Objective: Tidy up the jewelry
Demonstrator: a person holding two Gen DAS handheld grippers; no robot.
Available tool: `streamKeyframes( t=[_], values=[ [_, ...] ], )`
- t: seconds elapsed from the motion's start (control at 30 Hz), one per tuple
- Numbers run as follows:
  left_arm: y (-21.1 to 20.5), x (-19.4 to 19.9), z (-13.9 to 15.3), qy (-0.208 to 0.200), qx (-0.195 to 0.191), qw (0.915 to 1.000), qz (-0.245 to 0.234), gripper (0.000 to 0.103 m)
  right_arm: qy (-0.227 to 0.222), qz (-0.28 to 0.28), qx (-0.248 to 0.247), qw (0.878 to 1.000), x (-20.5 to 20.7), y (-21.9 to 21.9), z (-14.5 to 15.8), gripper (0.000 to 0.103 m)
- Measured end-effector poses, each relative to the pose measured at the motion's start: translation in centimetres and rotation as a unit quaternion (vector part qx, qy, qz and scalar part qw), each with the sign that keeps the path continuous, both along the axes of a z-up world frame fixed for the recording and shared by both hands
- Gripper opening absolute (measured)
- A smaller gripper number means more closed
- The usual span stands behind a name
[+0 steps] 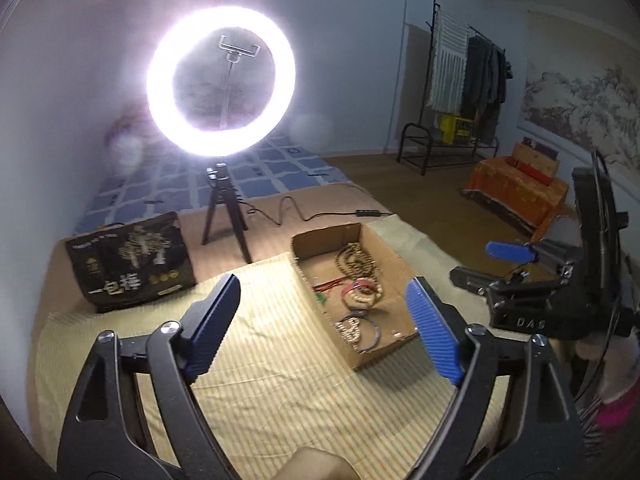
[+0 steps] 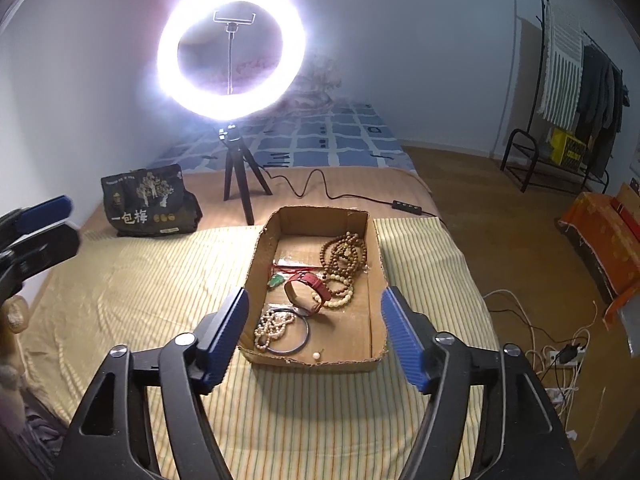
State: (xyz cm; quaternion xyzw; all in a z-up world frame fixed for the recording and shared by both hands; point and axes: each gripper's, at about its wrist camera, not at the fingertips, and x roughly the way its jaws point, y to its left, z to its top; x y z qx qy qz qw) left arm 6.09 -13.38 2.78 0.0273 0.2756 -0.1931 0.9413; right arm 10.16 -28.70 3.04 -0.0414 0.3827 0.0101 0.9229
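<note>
An open cardboard box (image 2: 362, 228) lies on the striped yellow cloth (image 2: 132, 280). It holds a long brown bead necklace (image 2: 345, 254), a red strap bracelet (image 2: 310, 286), a cream bead bracelet (image 2: 340, 300), a pearl strand (image 2: 272, 330), a dark bangle (image 2: 305, 340), a green pendant (image 2: 275, 281) and one loose pearl (image 2: 317, 356). My right gripper (image 2: 315, 294) hangs open over the box's near end, holding nothing. My left gripper (image 1: 324, 284) is open and empty, left of the box (image 1: 332, 236) and above the cloth. The jewelry (image 1: 360, 296) shows between its fingers, farther off.
A lit ring light (image 2: 230, 50) on a small tripod (image 2: 240, 184) stands behind the box, its cable (image 2: 320, 188) trailing right. A dark printed bag (image 2: 146, 202) sits back left. Right of the bed are wooden floor, a clothes rack (image 2: 576, 80), an orange-covered bench (image 2: 604, 236) and a power strip (image 2: 564, 356).
</note>
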Motion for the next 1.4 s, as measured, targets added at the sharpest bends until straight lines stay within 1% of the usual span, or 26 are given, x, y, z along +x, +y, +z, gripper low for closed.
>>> streamKeyframes(
  t=[0.13,0.37,0.53,0.73,1.4],
  values=[
    [0.4,-0.8,-0.5,-0.010,0.014,0.9997,0.018,0.101,-0.004,-0.006,-0.009,1.000,0.0,0.2,-0.1,0.075],
    [0.5,-1.4,-1.4,-0.007,0.041,0.9986,0.033,0.101,-0.003,-0.020,-0.025,0.999,0.2,0.1,-0.8,0.076],
    [0.9,-1.6,-1.5,-0.013,0.040,0.9981,0.044,0.102,0.001,-0.021,-0.033,0.999,0.1,0.4,-1.2,0.077],
    [0.7,-1.6,-1.7,-0.013,0.049,0.9978,0.042,0.102,-0.001,-0.018,-0.052,0.999,0.0,0.9,-1.4,0.078],
    [0.5,-1.8,-1.8,-0.013,0.050,0.9979,0.039,0.102,0.004,-0.030,-0.052,0.998,0.2,0.6,-1.6,0.079]
  ],
)
